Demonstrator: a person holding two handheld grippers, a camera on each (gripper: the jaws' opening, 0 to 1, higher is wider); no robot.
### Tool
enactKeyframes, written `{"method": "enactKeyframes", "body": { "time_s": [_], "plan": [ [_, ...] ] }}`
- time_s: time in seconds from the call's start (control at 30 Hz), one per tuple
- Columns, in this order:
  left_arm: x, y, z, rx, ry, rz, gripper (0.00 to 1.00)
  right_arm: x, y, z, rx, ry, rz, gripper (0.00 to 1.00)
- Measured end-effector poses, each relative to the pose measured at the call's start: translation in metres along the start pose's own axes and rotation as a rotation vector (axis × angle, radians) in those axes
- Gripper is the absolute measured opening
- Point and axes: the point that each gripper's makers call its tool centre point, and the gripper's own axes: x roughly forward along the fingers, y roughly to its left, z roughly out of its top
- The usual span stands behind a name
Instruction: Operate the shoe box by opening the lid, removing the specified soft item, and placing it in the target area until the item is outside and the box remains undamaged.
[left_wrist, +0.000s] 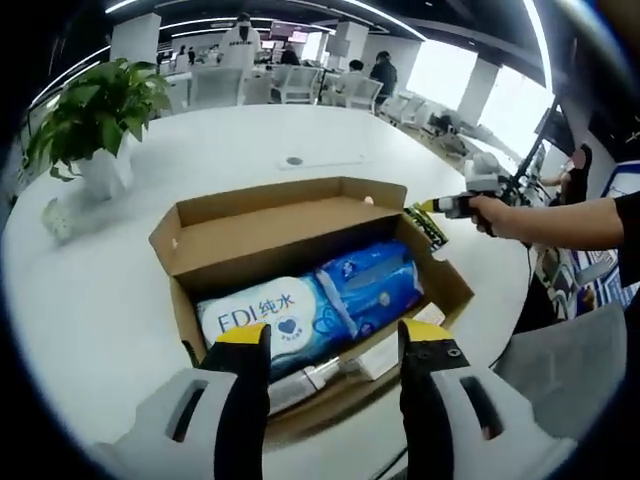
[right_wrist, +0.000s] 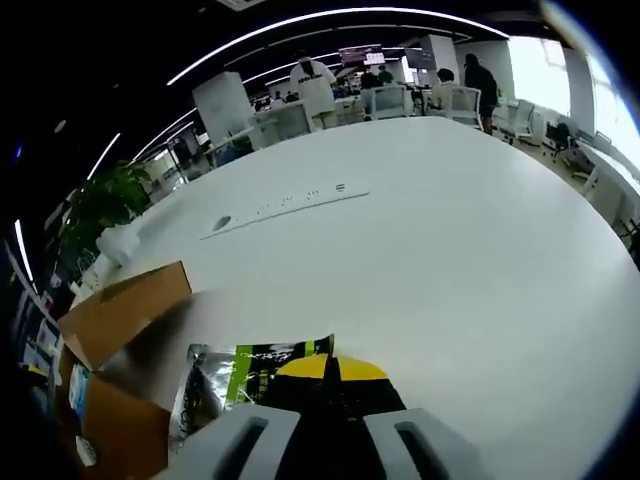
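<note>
While the green-black packet sits clamped in the right gripper's jaws just past the box edge, box open on the white worktop with blue wipes inside, left gripper hovers nearby, jaws apart.

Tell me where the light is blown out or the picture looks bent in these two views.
Left gripper view: windows at upper right are overexposed, ceiling light strips curve with the fisheye, and the white table bows round the open shoe box. Right gripper view: window glare at upper right, darkness at left, and the packet in the right gripper is slightly soft.
</note>
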Motion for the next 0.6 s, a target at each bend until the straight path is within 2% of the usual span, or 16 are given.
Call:
{"method": "enactKeyframes", "body": {
  "time_s": [0.3, 0.6],
  "plan": [
    [-0.009, 0.013, -0.006, 0.008, 0.006, 0.027, 0.53, 0.0, -0.002, 0.001, -0.059, 0.012, 0.001, 0.0],
    [-0.016, 0.026, -0.012, 0.024, 0.008, 0.044, 0.54, -0.016, -0.006, 0.004, -0.124, 0.002, -0.003, 0.02]
  ]
}}
